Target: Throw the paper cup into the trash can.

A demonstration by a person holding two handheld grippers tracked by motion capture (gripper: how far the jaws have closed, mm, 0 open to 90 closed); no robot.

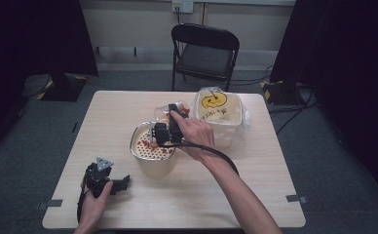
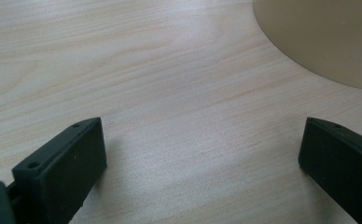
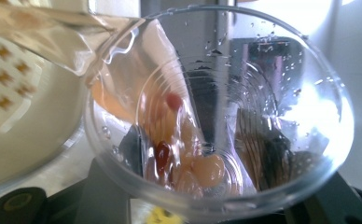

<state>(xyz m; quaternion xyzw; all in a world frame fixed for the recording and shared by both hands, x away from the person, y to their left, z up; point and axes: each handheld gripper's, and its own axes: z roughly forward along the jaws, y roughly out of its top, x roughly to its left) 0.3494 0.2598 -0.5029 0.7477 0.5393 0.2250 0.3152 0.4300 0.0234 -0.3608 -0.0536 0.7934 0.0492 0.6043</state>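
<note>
My right gripper [image 1: 173,116] is shut on a clear plastic cup [image 1: 169,110], tipped over a metal strainer [image 1: 152,144] that sits on a beige bowl [image 1: 159,166]. In the right gripper view I look into the cup's [image 3: 216,107] mouth. A crumpled clear bag lies inside it with pale beans [image 3: 206,169] and small red pieces. The black jaws stand on either side of the cup's base. The strainer [image 3: 11,102] is at the left of that view. It holds a few red and orange bits [image 1: 148,142]. My left gripper [image 1: 121,184] rests open on the table [image 1: 255,185], and its view has the bowl [image 2: 328,37] at top right.
A white tub with a yellow smiley face [image 1: 217,113], wrapped in a clear bag, stands just behind and right of the strainer. A black folding chair [image 1: 204,53] stands beyond the table's far edge. Bare wood lies between the left gripper's [image 2: 202,158] jaws.
</note>
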